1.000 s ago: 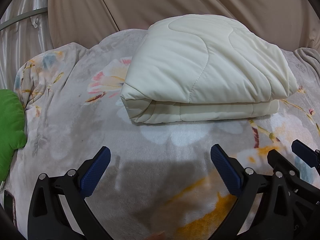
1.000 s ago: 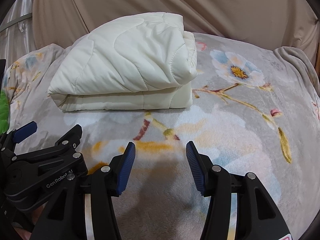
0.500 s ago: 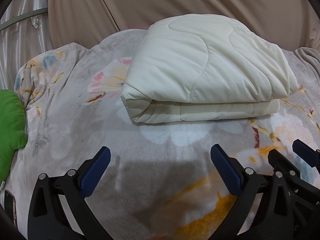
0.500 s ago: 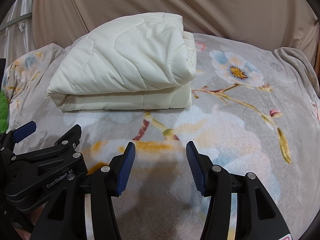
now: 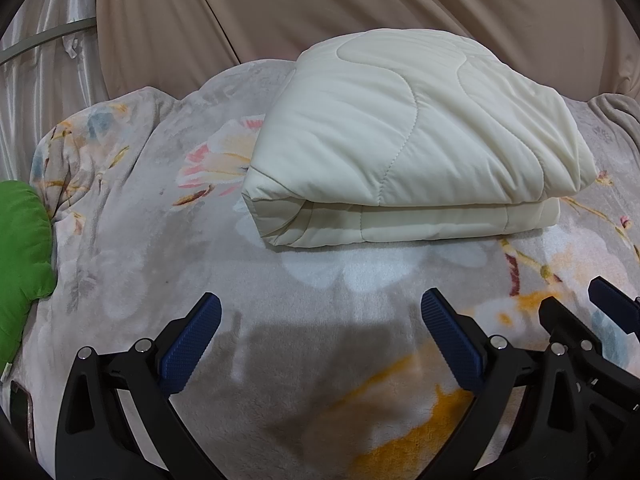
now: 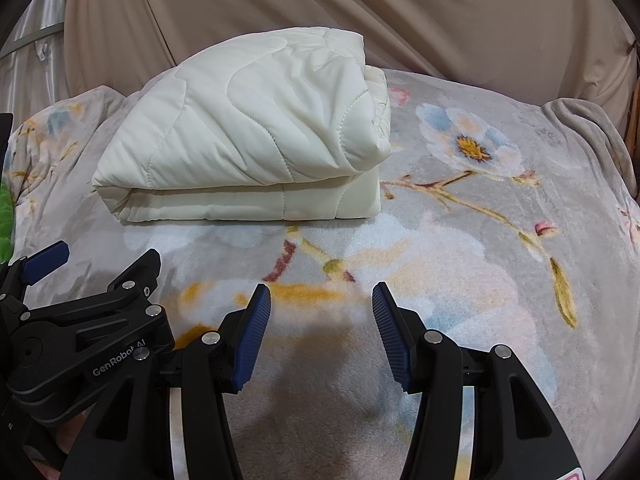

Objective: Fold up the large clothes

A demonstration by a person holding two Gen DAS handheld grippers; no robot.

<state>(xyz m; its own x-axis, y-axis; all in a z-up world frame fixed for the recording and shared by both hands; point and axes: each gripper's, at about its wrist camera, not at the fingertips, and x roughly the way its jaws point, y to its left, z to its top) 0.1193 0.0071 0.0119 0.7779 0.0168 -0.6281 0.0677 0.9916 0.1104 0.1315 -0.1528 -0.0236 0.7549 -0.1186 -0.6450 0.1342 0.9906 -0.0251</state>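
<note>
Hovering side by side over the floral fleece blanket (image 5: 132, 248), the left gripper (image 5: 320, 320) gapes wide and the right gripper (image 6: 322, 312) stands partly open; neither holds anything. Beyond them, well apart from both, the cream quilted comforter (image 5: 400, 140) lies folded into a thick, squared bundle on the blanket. The folding looks finished. Any tidying should press the loose upper flap flat rather than pinch an edge and undo the stack.

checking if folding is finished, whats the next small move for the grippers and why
Probably none beyond easing both back: the cream quilt already lies folded in a neat stack on the floral blanket, and the left gripper and right gripper are open, empty, short of it.
</note>
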